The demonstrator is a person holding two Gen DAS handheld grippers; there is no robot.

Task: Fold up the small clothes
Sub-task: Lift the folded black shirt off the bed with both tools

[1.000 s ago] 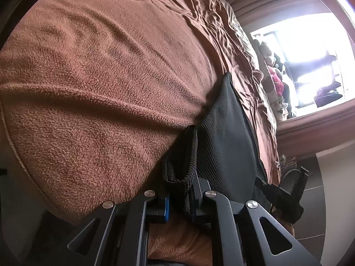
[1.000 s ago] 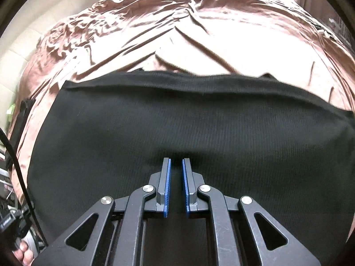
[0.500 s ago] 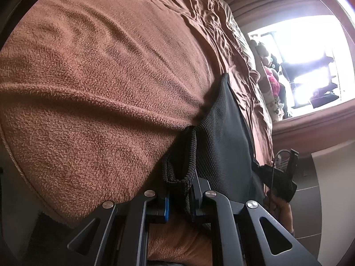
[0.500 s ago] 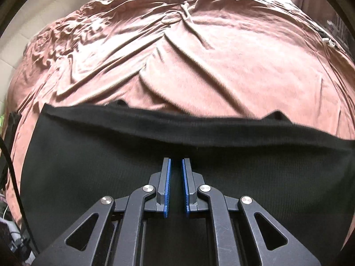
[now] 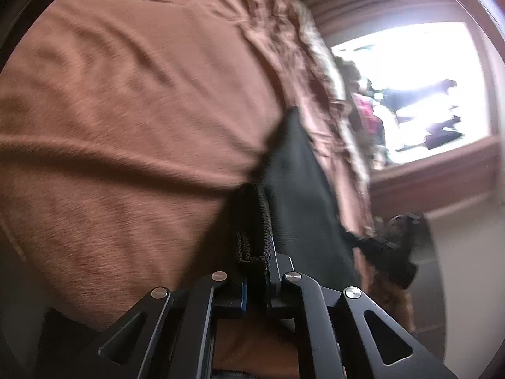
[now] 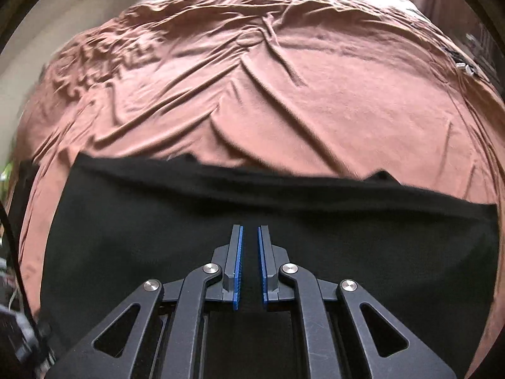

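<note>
1. Left wrist view: your left claw (image 5: 256, 271) is pinched on a bunched, ribbed edge of the black garment (image 5: 300, 195); the cloth fills the gap between the fingers and stands up in a thick fold just past the tips.
2. From that pinch the black garment runs away to the right, lying against the brown bedspread (image 5: 126, 110), which fills most of the left of the view.
3. This view is blurred. A bright window (image 5: 419, 88) glares at the upper right.
4. Right wrist view: your right claw (image 6: 249, 233) is nearly pressed together, with only a narrow slit between the blue pads (image 6: 239, 262). You cannot tell from here whether cloth is caught in that slit.
5. The black garment (image 6: 157, 237) spreads flat under and to both sides of the right claw, its far edge a straight band across the wrinkled brown bedspread (image 6: 268, 94) on the bed.
</note>
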